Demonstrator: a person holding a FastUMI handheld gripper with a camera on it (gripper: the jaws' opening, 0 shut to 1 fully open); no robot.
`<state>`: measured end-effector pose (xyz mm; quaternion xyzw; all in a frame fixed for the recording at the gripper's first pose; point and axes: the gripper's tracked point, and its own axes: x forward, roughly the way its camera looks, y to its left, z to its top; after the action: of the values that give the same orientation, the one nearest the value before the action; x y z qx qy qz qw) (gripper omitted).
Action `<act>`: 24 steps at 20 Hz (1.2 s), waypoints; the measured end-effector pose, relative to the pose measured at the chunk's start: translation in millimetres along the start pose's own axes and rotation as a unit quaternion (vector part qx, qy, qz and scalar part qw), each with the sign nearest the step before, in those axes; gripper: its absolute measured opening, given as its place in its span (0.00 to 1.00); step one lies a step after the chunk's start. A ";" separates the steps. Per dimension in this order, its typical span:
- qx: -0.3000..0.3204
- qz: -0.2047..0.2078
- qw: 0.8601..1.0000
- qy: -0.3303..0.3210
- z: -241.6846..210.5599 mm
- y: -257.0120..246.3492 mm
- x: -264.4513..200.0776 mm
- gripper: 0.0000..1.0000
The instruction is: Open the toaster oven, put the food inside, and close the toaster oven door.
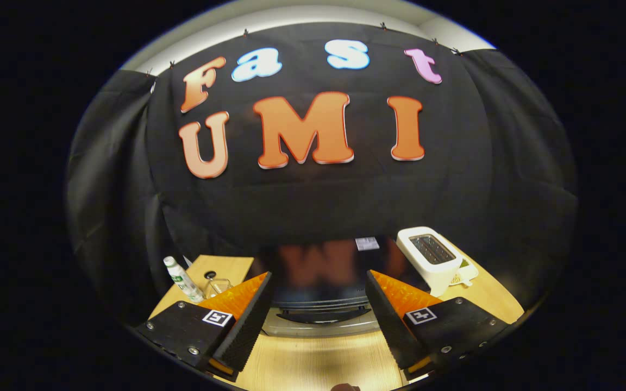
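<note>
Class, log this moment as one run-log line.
gripper: open, empty | black glass-fronted toaster oven: just ahead between fingers, door shut | white pop-up toaster: right of it

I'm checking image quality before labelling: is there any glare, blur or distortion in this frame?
Gripper view: fisheye bends the wooden table; the glossy black toaster oven top mirrors the wall in a blurry reflection; the white pop-up toaster looks sharp; the open tool has crisp fingers.

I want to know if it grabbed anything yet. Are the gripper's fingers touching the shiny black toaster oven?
Apart. In the gripper view the gripper is open, with bare wooden table between its fingers and the shiny black toaster oven beyond.
</note>
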<state>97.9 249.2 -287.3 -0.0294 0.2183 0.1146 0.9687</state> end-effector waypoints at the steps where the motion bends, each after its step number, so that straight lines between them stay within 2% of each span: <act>1: -0.002 -0.004 1.000 0.020 -14.7 -0.9 14.1 1.00; 8: -0.022 -0.022 0.997 0.076 -56.3 1.8 41.8 1.00; 13: -0.013 -0.014 0.997 0.078 -58.2 2.8 39.8 1.00; 17: -0.013 -0.005 0.996 0.085 -69.8 1.9 15.5 1.00; 19: -0.038 -0.006 0.996 0.086 -82.0 0.6 -0.7 1.00; 24: -0.031 -0.005 0.994 0.109 -120.0 -1.7 -35.5 1.00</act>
<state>17.2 227.3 -380.4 -0.0724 0.3187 0.1124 0.9384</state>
